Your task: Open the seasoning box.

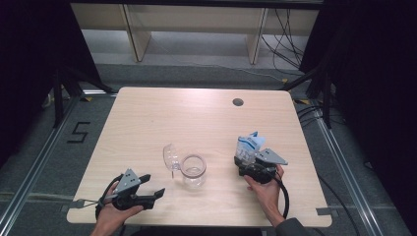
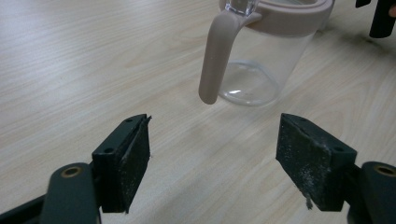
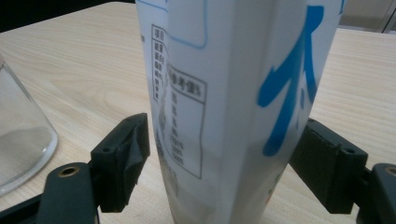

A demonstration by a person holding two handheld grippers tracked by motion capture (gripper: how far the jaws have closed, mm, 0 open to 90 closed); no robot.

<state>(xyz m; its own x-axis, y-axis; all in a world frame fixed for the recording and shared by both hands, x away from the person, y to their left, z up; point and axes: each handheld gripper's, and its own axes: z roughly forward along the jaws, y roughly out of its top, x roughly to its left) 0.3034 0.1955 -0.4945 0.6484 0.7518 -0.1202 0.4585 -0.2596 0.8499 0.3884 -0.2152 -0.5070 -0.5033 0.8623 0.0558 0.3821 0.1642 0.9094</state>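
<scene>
Near the desk's (image 1: 147, 113) front edge, the left tool (image 2: 212, 158) gapes empty before the clear jug (image 1: 193, 170). Toward the right edge, the right tool (image 3: 219, 163) straddles the upright white-and-blue carton (image 3: 233, 93); its jaws look to be touching its sides

**Colours on your surface**

You work on a pale wood-grain surface (image 1: 147, 123). Your clear jug (image 1: 193, 171) has a dusty-pink rim and handle (image 2: 215, 56). Your pouch (image 3: 233, 93) is white with bold blue strokes and a black-printed table. Each hand-held gripper (image 2: 215, 158) has black jaws with brass-coloured rivets.
</scene>
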